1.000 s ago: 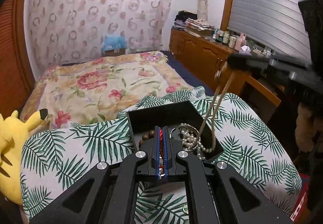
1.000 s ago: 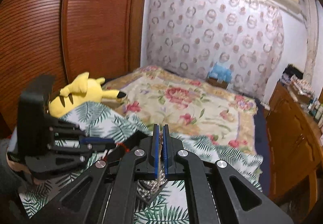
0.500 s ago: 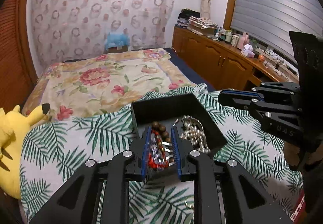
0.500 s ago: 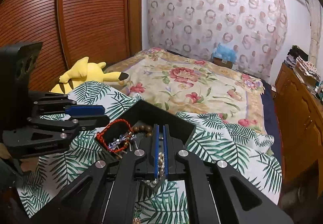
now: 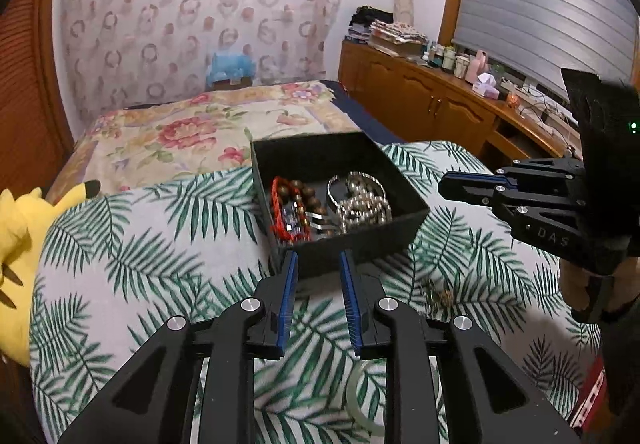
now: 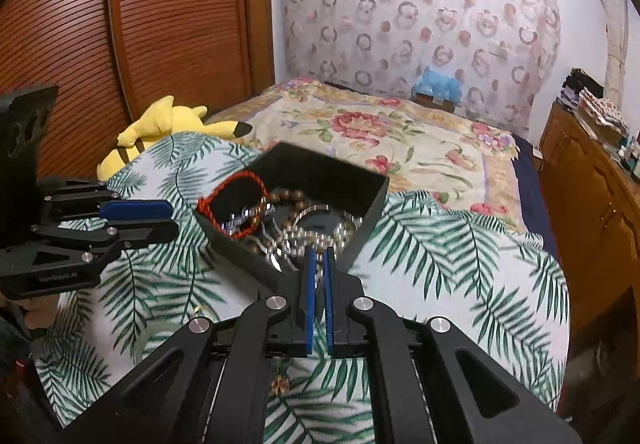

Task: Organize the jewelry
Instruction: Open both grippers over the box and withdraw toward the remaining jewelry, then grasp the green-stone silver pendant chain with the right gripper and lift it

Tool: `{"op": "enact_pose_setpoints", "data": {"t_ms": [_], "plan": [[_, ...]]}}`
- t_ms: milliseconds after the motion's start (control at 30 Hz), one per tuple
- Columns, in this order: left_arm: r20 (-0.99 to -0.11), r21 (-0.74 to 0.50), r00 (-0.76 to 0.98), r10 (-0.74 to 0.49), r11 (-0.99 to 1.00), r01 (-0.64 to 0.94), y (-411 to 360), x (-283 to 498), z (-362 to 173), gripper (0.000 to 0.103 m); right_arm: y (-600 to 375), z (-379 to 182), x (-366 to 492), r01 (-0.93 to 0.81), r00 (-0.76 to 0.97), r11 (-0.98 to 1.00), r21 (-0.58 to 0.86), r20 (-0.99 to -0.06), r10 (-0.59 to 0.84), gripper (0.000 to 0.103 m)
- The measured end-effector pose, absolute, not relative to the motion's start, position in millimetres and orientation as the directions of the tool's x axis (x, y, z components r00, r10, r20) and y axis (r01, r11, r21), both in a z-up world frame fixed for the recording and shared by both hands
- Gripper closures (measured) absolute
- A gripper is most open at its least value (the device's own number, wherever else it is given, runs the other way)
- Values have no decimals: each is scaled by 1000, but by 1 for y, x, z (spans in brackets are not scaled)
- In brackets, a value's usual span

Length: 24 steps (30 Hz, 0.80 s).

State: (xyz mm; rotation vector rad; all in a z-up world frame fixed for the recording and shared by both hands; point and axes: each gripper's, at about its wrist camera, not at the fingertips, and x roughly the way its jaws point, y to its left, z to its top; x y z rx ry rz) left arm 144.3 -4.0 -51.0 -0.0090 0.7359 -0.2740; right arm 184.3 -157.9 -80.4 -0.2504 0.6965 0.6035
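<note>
The left tongs (image 5: 318, 272) stand apart with nothing between them, their tips just short of the near wall of the black box (image 5: 360, 240); the right tongs (image 6: 318, 264) are slightly apart, with a narrow gap and no clear grip on anything, their tips at the box's near corner, by the pearl strand (image 6: 316, 234). Inside the box lie a red cord bracelet (image 5: 280, 212), brown wooden beads (image 5: 310, 200) and the pearls; a pale bangle (image 5: 360, 400) lies outside on the palm-print cover (image 5: 140, 252), beneath the left tongs; a yellow plush (image 6: 160, 124) lies at the cover's edge.
</note>
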Motion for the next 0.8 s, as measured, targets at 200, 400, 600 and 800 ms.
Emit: {"op": "enact_pose_setpoints", "data": {"t_ms": [200,400,600,800], "plan": [[-670,-119,696,-257,963,241,-4,127,-61,82,-162,-99,171,-590,586,807,-4,-690,425,98],[-676,-134,687,-266,961,241,-4,108,-72,75,-161,-121,159,-593,546,805,21,-725,421,86],[-685,-135,676,-269,960,246,-8,92,-79,74,-159,-132,151,-599,517,800,40,-743,424,79],[-695,-131,667,-268,960,248,-10,83,-85,69,-156,-140,155,-590,486,803,82,-758,434,74]]}}
